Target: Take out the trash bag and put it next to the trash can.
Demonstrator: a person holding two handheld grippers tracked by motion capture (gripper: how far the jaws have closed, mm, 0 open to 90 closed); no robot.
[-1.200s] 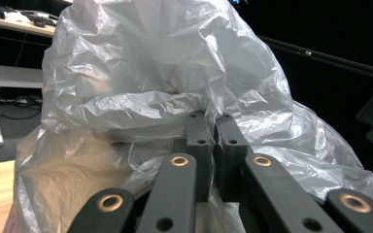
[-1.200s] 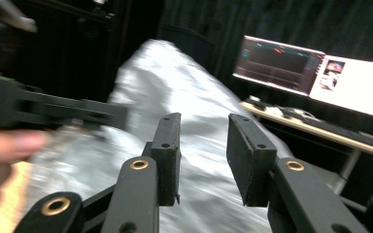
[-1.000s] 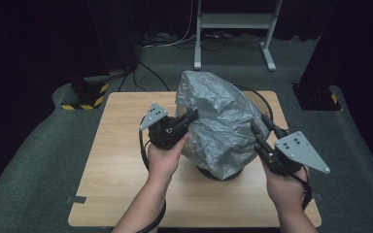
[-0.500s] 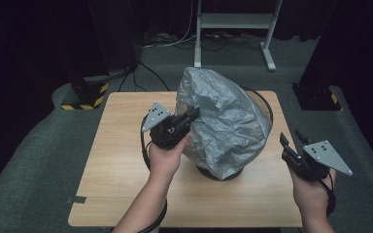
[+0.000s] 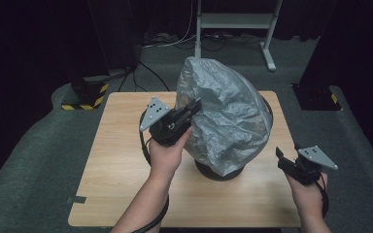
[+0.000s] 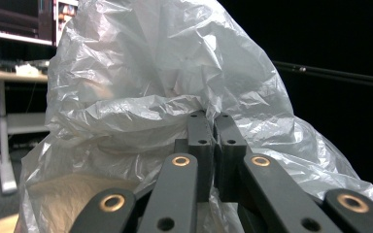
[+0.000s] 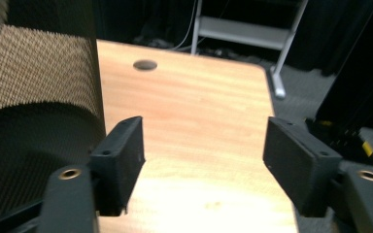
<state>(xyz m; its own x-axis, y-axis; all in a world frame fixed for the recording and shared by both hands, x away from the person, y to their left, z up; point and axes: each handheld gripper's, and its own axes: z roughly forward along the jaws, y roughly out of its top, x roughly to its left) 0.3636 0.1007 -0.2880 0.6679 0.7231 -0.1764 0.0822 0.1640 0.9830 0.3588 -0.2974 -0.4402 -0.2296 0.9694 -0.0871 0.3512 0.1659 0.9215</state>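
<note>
Two grippers at work: left gripper (image 5: 193,108) clamps the grey plastic bag (image 5: 226,121) over the mesh bin (image 7: 34,102), right gripper (image 5: 287,162), jaws just opening and empty, must regrip the bag's edge.

Bag (image 5: 228,116) over bin (image 5: 221,172) at table (image 5: 121,160) centre; left tongs (image 5: 194,104) on bag's left, right tongs (image 5: 284,159) apart at right.

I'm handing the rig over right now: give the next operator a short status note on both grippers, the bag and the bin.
Left gripper: shut on the grey plastic bag, pinching a fold on its left side.
Right gripper: jaws have just been opening, nothing between them; low at the right, off the bag, beside the black mesh bin.
Bag drapes loosely over the bin on the wooden table.
Done: left side pinched.
Left: probably regrip the right side and settle the bag on the bin.
</note>
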